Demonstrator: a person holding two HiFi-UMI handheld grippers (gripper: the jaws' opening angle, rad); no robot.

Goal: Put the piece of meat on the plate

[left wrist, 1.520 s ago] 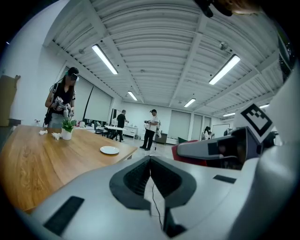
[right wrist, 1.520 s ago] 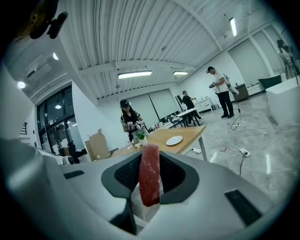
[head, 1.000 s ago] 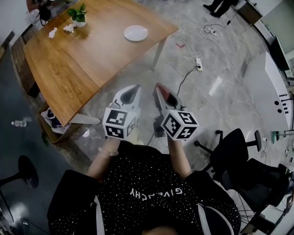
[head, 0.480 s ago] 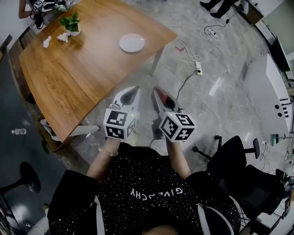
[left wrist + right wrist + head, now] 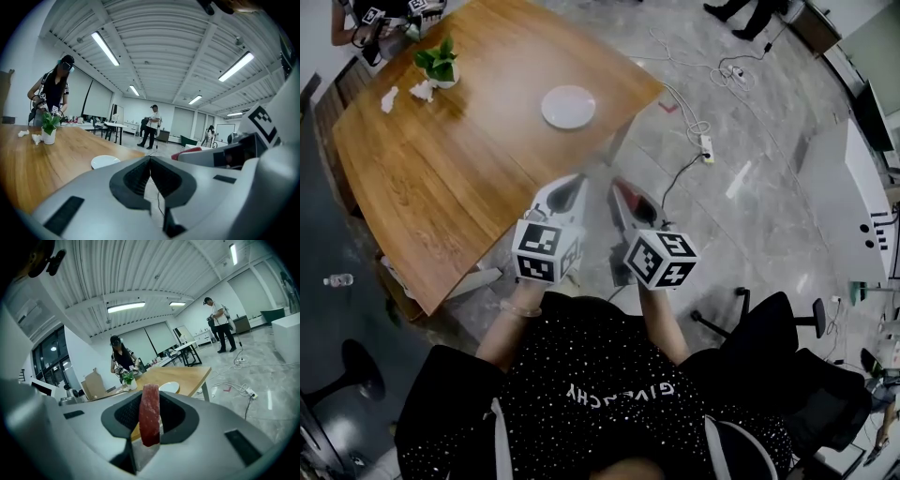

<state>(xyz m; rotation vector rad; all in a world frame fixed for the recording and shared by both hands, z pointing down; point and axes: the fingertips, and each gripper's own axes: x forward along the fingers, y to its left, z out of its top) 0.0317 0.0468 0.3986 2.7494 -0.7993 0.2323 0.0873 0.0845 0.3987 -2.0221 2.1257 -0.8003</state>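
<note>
Plate [image 5: 568,106] on the table [image 5: 441,178] near its right corner, potted plant [image 5: 439,64] far left, left gripper [image 5: 570,186] beside right gripper [image 5: 625,192] before the table, piece of meat [image 5: 149,414] between the right one's jaws.

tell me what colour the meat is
The meat is dark red with pale flecks; clearest in the right gripper view.

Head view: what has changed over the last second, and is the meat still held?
The table and plate have drawn nearer, sliding down the view toward both grippers. Unchanged: the right gripper stays clamped on the piece of meat, and the left gripper is shut and empty.
</note>
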